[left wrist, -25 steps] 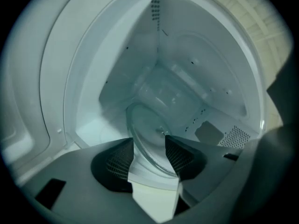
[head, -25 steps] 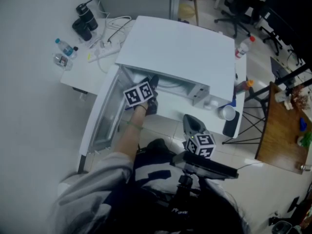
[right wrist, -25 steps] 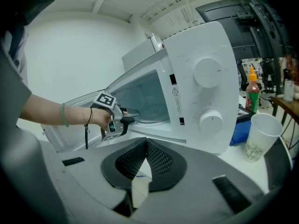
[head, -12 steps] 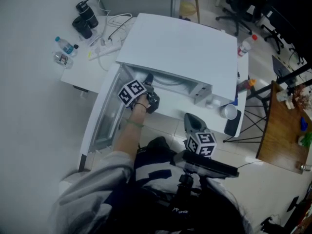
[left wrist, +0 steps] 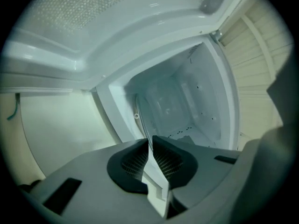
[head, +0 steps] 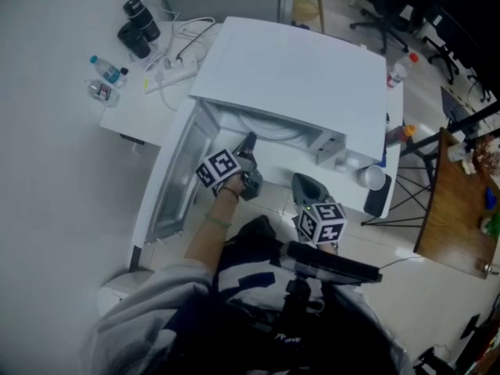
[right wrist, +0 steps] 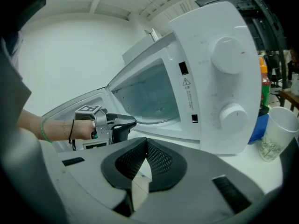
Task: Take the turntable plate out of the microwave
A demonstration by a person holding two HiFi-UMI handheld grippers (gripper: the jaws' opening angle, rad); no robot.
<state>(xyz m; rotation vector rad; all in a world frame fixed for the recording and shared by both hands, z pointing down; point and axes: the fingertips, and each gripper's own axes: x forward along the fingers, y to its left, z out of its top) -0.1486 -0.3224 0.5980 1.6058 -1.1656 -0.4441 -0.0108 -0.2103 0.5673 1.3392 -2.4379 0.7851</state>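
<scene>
Step in hand: withdrawal of the plate from the open microwave (head: 301,69), judged to be at its start. The left gripper (left wrist: 150,146) sits at the mouth of the cavity with the door (head: 168,182) swung fully aside. Its jaws have just been closing and now stand almost together, with the near rim of the clear glass plate (left wrist: 161,108) pinched between the pads. The rest of the plate reaches back into the cavity, so it is gripped but not yet out. Whether its far side rests on the cavity floor or is lifted clear cannot be told. The right gripper (right wrist: 145,148) is held in front of the control panel, well apart from the plate, jaws fully together and holding nothing. Next move, in my judgement: draw the plate straight out through the opening, kept level and clear of the door frame. A one-sided hold on smooth glass may slip or tip, so a slow pull is called for. A plastic cup (right wrist: 280,129) stands just beside the microwave on its right and should be avoided.
</scene>
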